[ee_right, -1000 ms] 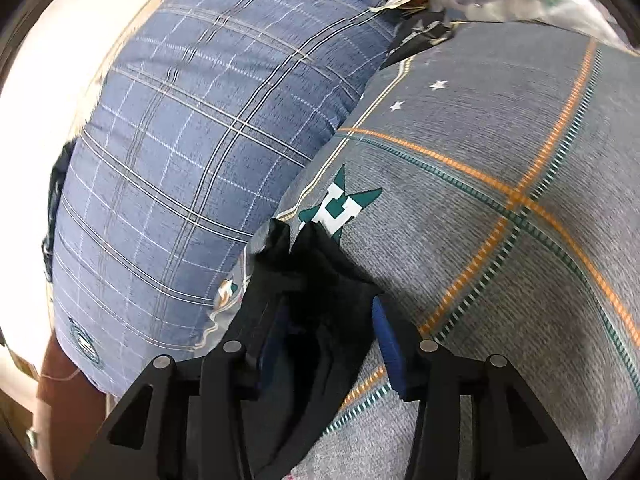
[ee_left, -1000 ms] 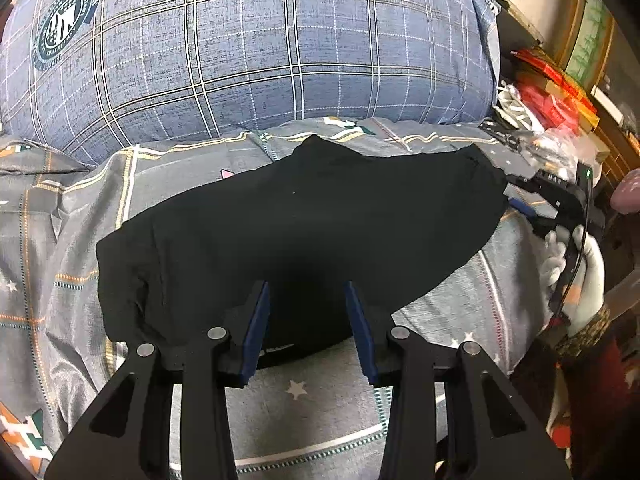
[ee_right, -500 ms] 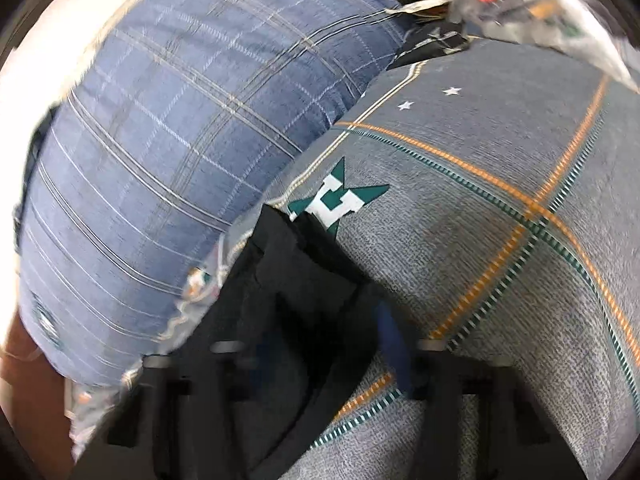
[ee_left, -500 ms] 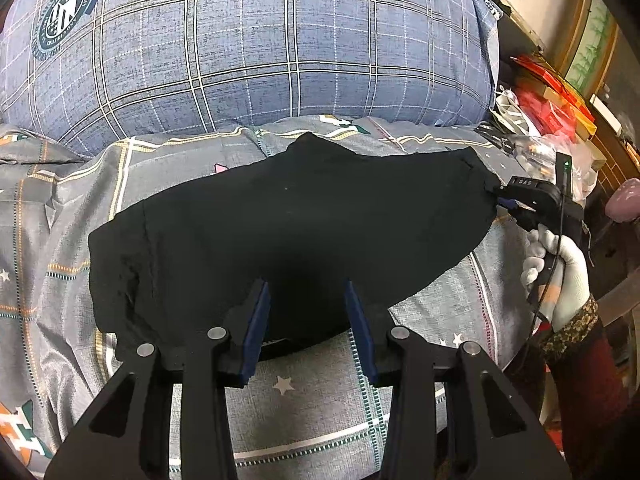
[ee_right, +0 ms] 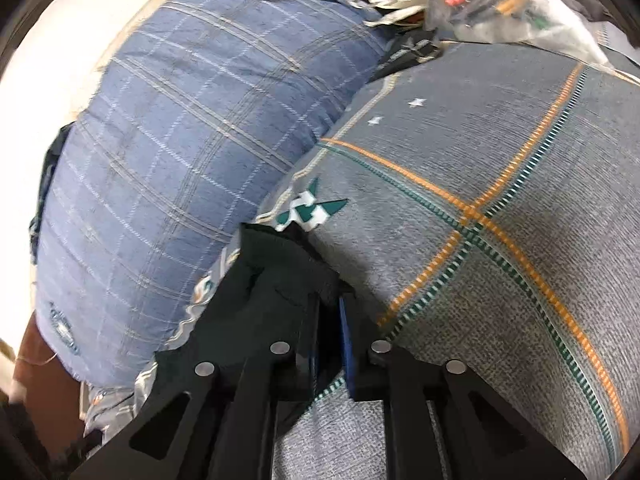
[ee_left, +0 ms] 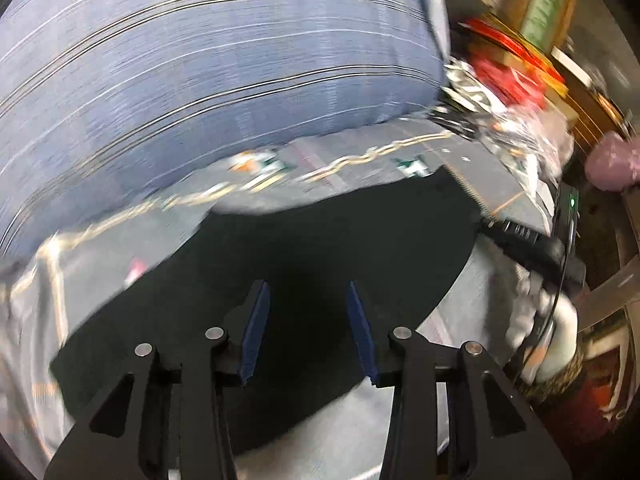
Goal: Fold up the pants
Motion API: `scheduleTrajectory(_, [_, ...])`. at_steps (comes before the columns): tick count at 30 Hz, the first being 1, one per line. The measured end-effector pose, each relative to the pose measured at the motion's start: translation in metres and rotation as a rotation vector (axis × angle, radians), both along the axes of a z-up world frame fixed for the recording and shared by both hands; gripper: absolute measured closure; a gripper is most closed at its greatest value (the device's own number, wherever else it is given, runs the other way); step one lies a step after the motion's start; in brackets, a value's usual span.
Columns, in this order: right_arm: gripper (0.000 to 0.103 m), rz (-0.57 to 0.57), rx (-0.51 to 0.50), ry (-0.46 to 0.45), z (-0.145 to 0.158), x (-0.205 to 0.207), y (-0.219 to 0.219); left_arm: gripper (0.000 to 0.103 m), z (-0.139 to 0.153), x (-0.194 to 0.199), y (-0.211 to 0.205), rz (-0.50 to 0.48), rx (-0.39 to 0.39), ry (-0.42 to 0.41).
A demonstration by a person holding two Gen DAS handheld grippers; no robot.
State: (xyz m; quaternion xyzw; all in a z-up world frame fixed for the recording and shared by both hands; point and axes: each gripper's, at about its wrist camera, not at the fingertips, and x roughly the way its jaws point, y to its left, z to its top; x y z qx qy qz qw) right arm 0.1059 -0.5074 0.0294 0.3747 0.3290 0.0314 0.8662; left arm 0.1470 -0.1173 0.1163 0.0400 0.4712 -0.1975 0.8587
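black pants (ee_left: 320, 248) lie spread across the grey patterned bedsheet (ee_right: 500, 208), just below the blue plaid pillow (ee_left: 208, 80); the far edge runs close to where pillow meets sheet.

right claw (ee_right: 330, 320): jaws have just been closing and now stand narrow, pinched on a bunched corner of the pants, with black cloth humped up over the left finger. in the left wrist view this claw (ee_left: 520, 236) shows at the garment's right end, held by a white-gloved hand (ee_left: 560, 332). likely purpose: anchor and lift that end so it can be carried over.

left claw (ee_left: 306, 328): jaws moderately apart with blue pads (ee_left: 256, 328) bare, nothing pinched. it hovers over the near middle of the pants; the cloth behind is only background between the fingers. the view is heavily motion-blurred.

judgement: one end is secured, the other not yet. the left claw needs to find an edge or corner before any fold is drawn. risk: thin dark fabric, layers hard to tell apart, so a pinch may catch only one layer.

clutter of bags and packets (ee_right: 500, 12) sits beyond the pillow, well apart.
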Motion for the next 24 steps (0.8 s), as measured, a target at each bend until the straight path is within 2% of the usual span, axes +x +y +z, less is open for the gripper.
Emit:
scheduleTrajectory(5, [0.072, 0.035, -0.016, -0.036, -0.001, -0.002, 0.005, 0.058, -0.006, 0.046, -0.077, -0.157, -0.02, 0.032])
scheduleTrajectory(8, [0.069, 0.051, -0.001, -0.051, -0.006, 0.0, 0.009, 0.056, -0.021, 0.074, -0.131, -0.262, -0.057, 0.093])
scheduleTrajectory(13, [0.068, 0.048, 0.02, -0.082, -0.014, 0.0, 0.012, 0.055, -0.054, 0.112, -0.191, -0.388, -0.058, 0.162])
scheduleTrajectory(17, [0.068, 0.042, 0.04, -0.11, -0.017, -0.001, 0.01, 0.055, -0.081, 0.13, -0.221, -0.475, -0.029, 0.216])
scheduleTrajectory(19, [0.068, 0.037, 0.041, -0.118, -0.017, 0.0, 0.011, 0.045, -0.094, 0.133, -0.234, -0.515, -0.004, 0.233])
scheduleTrajectory(21, [0.068, 0.039, 0.034, -0.123, -0.017, 0.001, 0.012, 0.041, -0.095, 0.128, -0.245, -0.546, 0.011, 0.192])
scheduleTrajectory(22, [0.077, 0.047, 0.034, -0.122, -0.017, 0.004, 0.013, 0.051, -0.097, 0.125, -0.251, -0.556, 0.05, 0.181])
scheduleTrajectory(23, [0.086, 0.059, 0.042, -0.122, -0.018, 0.005, 0.013, 0.067, -0.096, 0.122, -0.254, -0.559, 0.076, 0.162])
scheduleTrajectory(24, [0.086, 0.065, 0.056, -0.122, -0.019, 0.007, 0.013, 0.089, -0.094, 0.122, -0.254, -0.561, 0.088, 0.155])
